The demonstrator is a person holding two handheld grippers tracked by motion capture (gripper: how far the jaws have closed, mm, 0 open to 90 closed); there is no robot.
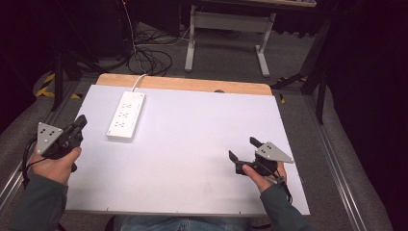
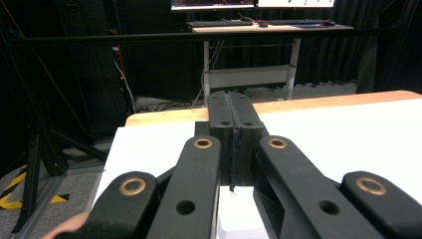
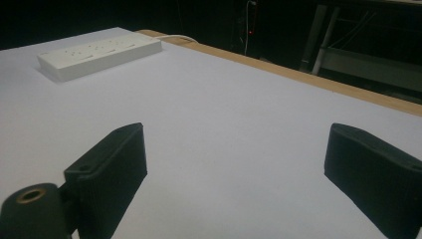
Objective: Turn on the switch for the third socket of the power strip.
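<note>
Left gripper (image 1: 82,121): near left edge of the table, held in the left hand (image 1: 55,163); its jaws are pressed flat together with nothing between them, as the left gripper view (image 2: 234,119) shows plainly.
Right gripper (image 1: 243,149): near right, held in the right hand (image 1: 262,177); jaws spread wide and empty, bare sheet between them in the right gripper view (image 3: 239,149).
Table (image 1: 202,130): smooth white sheet over a pale wooden top, whose far edge is uncovered.
Power strip (image 1: 126,115): white, long, flat plastic block at far left, well apart from both grippers; its cord runs off the far edge.
Floor beyond: grey carpet, tangled dark cables (image 1: 149,60).
Desk (image 1: 231,29): grey metal legs; the left gripper view perhaps shows a keyboard (image 2: 221,23) on top.
</note>
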